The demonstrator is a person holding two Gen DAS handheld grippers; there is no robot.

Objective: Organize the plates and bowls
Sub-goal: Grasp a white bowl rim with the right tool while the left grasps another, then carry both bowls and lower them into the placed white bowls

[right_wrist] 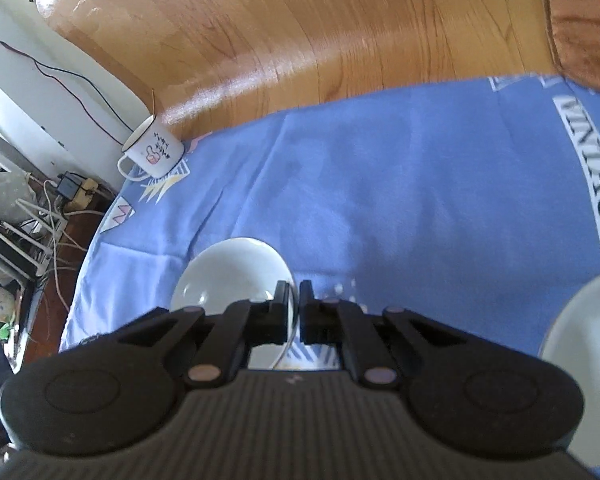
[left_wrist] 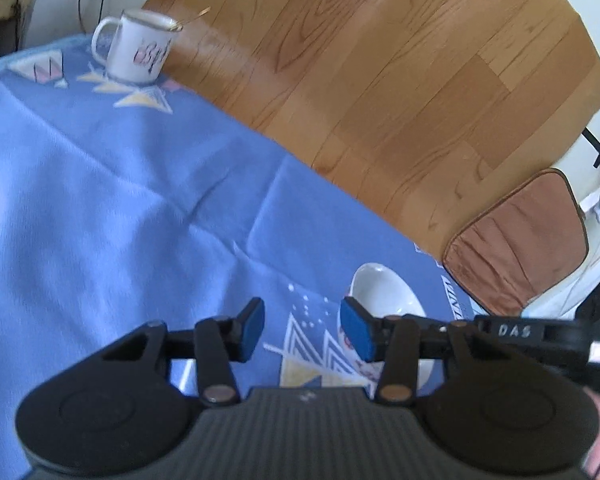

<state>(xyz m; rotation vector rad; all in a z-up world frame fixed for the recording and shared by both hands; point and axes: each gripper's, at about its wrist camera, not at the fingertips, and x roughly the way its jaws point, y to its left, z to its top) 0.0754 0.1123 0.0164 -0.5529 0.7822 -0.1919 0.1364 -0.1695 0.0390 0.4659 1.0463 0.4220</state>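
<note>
In the right wrist view my right gripper [right_wrist: 295,292] is shut on the rim of a white bowl [right_wrist: 228,276], which it holds just above the blue cloth [right_wrist: 420,200]. A second white dish [right_wrist: 580,376] shows at the right edge. In the left wrist view my left gripper [left_wrist: 302,322] is open over the blue cloth [left_wrist: 120,200] with nothing between its blue pads [left_wrist: 356,330]. A white bowl with a painted side [left_wrist: 384,300] lies tilted just behind its right finger, partly hidden by it. The other gripper's black body [left_wrist: 548,332] reaches in from the right.
A white enamel mug [left_wrist: 138,46] stands at the cloth's far corner, also seen as the mug [right_wrist: 152,152] in the right wrist view. Wooden floor [left_wrist: 380,80] lies past the cloth's edge. A brown cushion [left_wrist: 516,240] lies on the floor. Cables and clutter [right_wrist: 28,220] sit at left.
</note>
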